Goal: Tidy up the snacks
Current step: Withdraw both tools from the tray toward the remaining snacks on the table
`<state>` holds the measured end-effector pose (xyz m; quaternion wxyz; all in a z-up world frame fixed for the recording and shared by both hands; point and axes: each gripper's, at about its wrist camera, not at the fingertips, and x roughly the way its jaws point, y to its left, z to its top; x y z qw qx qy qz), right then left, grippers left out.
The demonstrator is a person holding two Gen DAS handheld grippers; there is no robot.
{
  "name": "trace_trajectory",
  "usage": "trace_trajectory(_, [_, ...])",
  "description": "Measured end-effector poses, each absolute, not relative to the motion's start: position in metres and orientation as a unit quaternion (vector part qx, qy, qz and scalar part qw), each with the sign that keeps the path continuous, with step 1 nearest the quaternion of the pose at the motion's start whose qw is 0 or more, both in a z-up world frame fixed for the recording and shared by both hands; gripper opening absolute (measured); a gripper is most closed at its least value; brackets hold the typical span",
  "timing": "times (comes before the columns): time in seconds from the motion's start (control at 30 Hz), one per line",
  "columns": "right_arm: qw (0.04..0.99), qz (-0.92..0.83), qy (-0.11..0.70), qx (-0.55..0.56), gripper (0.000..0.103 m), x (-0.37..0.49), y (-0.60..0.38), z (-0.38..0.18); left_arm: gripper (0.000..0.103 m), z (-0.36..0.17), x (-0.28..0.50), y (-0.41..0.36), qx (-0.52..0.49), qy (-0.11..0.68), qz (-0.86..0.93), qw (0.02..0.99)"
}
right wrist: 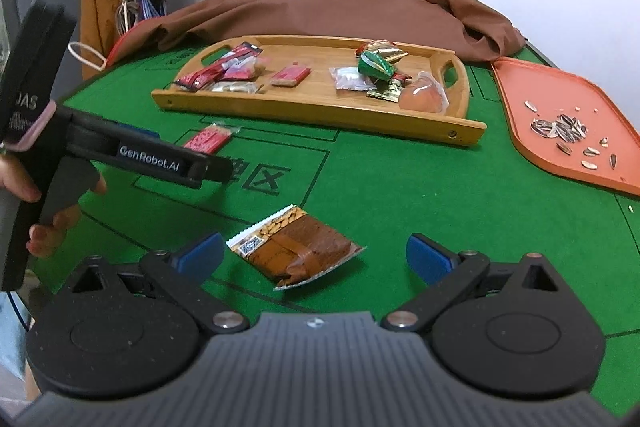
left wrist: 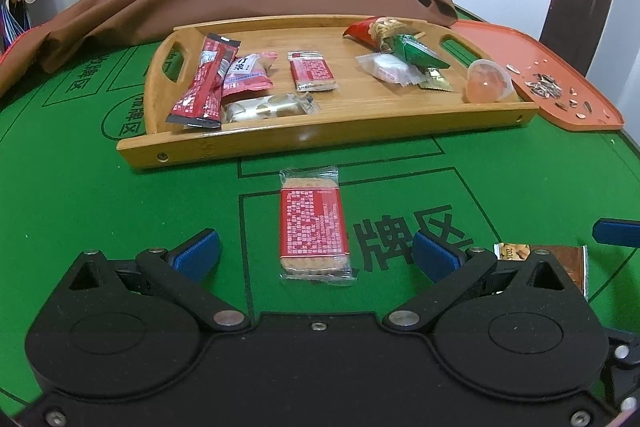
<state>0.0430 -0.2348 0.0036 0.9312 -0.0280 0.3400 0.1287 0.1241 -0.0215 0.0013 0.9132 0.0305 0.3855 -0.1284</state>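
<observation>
Green felt covers the table, and two snacks lie loose on it. Between the left gripper, whose jaws stand wide apart, lies the biscuit pack, long side pointing away from me. I judge it light and stiff but brittle inside, with slippery film, so I would close gently across its short width. The right gripper is also spread wide, over the brown bar, which lies askew. That one looks softer; I would hold its middle, not the crimped ends. Beyond both stands the bamboo tray with other snacks.
</observation>
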Motion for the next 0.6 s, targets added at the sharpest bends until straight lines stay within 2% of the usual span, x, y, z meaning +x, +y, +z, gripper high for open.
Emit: trace_trajectory(0.6, [0.927,0.121,0.351,-0.045,0.093,0.047,-0.226,-0.009,0.103,-0.002,0.125,-0.026,0.046,0.387,-0.109,0.914])
